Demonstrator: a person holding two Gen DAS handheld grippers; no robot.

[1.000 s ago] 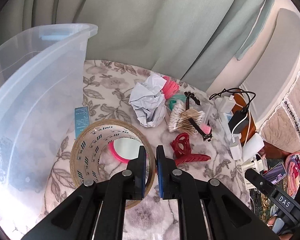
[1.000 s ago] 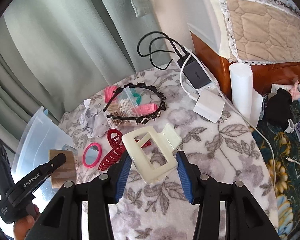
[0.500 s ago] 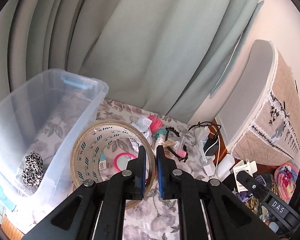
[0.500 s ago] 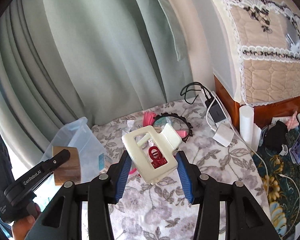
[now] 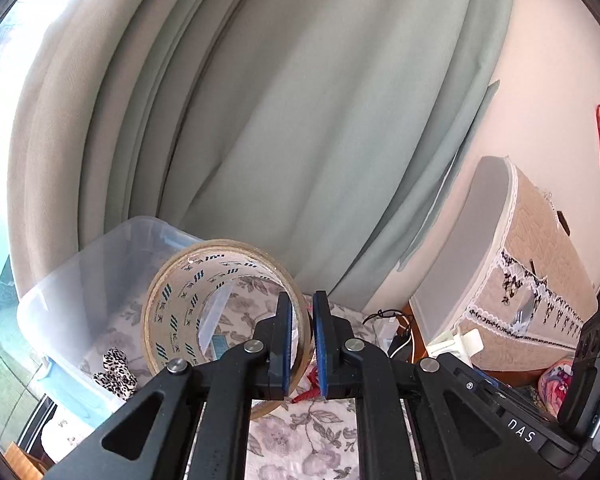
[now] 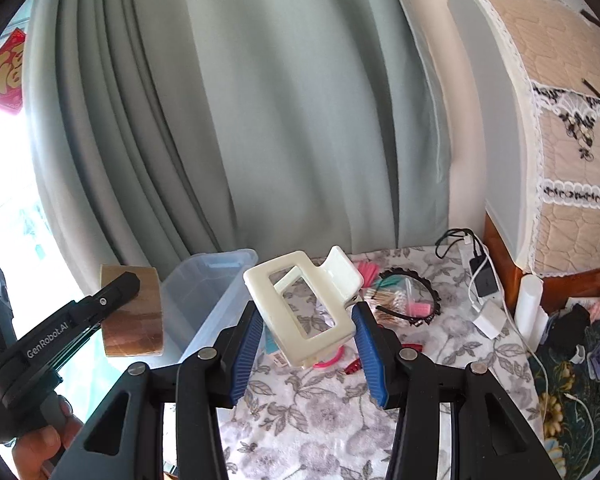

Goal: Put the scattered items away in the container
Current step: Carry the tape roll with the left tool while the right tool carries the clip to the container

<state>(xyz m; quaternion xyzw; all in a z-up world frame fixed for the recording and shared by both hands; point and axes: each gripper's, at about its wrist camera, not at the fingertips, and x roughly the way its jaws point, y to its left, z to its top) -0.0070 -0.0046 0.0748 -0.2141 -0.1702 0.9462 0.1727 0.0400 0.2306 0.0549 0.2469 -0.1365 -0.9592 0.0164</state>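
The left hand-held gripper (image 5: 302, 340) has its blue pads pinched nearly together on the wall of a roll of brown packing tape (image 5: 188, 304), which hangs in the air in front of the clear plastic storage bin (image 5: 80, 280). A leopard-print scrunchie (image 5: 114, 372) lies on the bin's floor. In the right wrist view the same roll (image 6: 134, 312) shows side-on, just left of the bin (image 6: 204, 284).

The right hand-held gripper (image 6: 306, 328) stands about half open, its pads pressed against the sides of a cream rectangular hair claw clip (image 6: 300, 300), lifted clear above the floral cloth on the desk (image 6: 300, 412). Under the clip, a pink ring (image 6: 332, 358) and a red claw clip (image 6: 356, 364) lie on the cloth. Farther right sit a black headband (image 6: 420, 300), a bag of cotton swabs (image 6: 392, 300), pink rollers (image 6: 366, 270) and a white charger (image 6: 490, 318) with a black adapter (image 6: 484, 278).
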